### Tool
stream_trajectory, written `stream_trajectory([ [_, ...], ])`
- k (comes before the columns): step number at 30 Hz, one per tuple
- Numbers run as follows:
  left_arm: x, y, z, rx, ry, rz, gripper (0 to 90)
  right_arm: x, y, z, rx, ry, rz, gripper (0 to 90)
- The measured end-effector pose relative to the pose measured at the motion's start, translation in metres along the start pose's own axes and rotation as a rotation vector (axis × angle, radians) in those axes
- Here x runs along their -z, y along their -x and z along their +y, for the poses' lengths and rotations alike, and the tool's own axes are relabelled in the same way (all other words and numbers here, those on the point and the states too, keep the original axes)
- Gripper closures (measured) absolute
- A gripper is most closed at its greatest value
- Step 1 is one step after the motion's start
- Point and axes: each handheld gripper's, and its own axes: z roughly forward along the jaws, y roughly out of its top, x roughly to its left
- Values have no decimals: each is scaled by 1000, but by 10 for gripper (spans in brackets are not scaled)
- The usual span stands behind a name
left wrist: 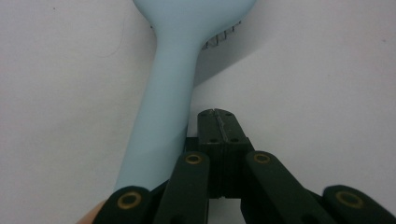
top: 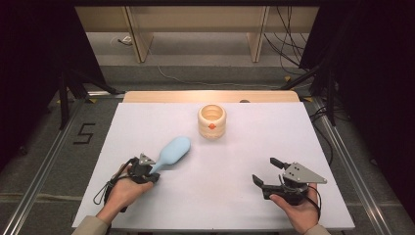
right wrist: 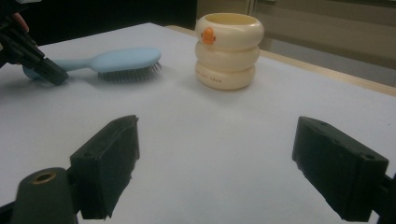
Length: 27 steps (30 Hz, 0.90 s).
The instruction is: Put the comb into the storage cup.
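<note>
A light blue hairbrush (top: 172, 152) lies bristles down on the white table (top: 220, 200), its handle pointing to the front left. My left gripper (top: 153, 177) is shut with nothing between its jaws. It rests on the table beside the handle's end, on its right, and in the left gripper view the closed tips (left wrist: 217, 122) sit next to the hairbrush (left wrist: 170, 98). My right gripper (top: 266, 171) stands open and empty at the front right, facing the table's middle. Through its gap (right wrist: 217, 154) I see a cream ringed cup (right wrist: 229, 51) with an orange duck mark, the hairbrush (right wrist: 116, 59) and the left gripper (right wrist: 46, 69).
The cup (top: 212, 121) stands upright at the back centre of the table. A wooden strip (top: 210, 96) runs along the far edge. Beyond it are floor cables (top: 195, 81) and black stand legs (top: 73, 83) at both sides.
</note>
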Motion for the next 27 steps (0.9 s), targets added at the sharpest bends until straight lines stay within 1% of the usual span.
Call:
stream_trajectory([
  [3, 1, 1, 0, -9, 4, -13, 863, 0, 0, 0, 2, 0, 0, 158],
  [5, 1, 1, 0, -11, 9, -19, 820, 0, 0, 0, 2, 0, 0, 158],
  [6, 3, 3, 1, -6, 14, -39, 792, 0, 0, 0, 2, 1, 0, 158],
  [8, 7, 4, 3, 2, 26, -71, 729, 0, 0, 0, 0, 1, 1, 159],
  [9, 7, 4, 3, 2, 26, -71, 697, 0, 0, 0, 0, 1, 1, 159],
  [10, 11, 7, 6, -9, 39, -97, 644, 0, 0, 0, 0, 0, 1, 158],
  [12, 15, 8, 8, -20, 52, -110, 558, 0, 0, 0, 1, -1, 1, 158],
  [13, 17, 9, 10, -18, 72, -111, 511, 0, 0, 0, 2, -2, 1, 158],
  [14, 20, 9, 11, -30, 90, -104, 448, 0, 0, 0, 3, -3, 1, 158],
  [15, 20, 9, 11, -30, 90, -104, 391, 0, 0, 0, 1, -3, 0, 158],
  [16, 24, 9, 15, -67, 110, -73, 330, 0, 0, 0, -2, -3, -1, 158],
  [18, 27, 8, 18, -100, 108, -48, 210, -1, 0, -1, -1, -4, 0, 158],
  [19, 27, 8, 18, -100, 108, -48, 168, -1, 0, -1, -1, -4, 0, 158],
  [20, 27, 5, 21, -107, 91, -30, 145, -1, 0, -1, -2, -6, 0, 159],
  [21, 26, 3, 23, -123, 80, -17, 141, -1, 0, -1, -1, -9, -2, 158],
  [22, 25, 1, 25, -129, 74, -6, 119, -2, 0, -1, -1, -12, -3, 158],
  [23, 23, -1, 28, -133, 63, -4, 92, -2, 0, -1, -1, -14, -2, 158],
  [24, 22, -4, 30, -143, 46, -7, 83, -2, 0, -1, -2, -14, -2, 158],
  [25, 22, -4, 30, -143, 46, -7, 75, -2, 0, -1, -2, -14, -2, 158],
  [26, 18, -9, 35, -156, 10, -12, 63, -2, 1, -1, -5, -13, -2, 159],
  [27, 18, -9, 35, -156, 10, -12, 62, -2, 1, -1, -5, -13, -2, 159],
])
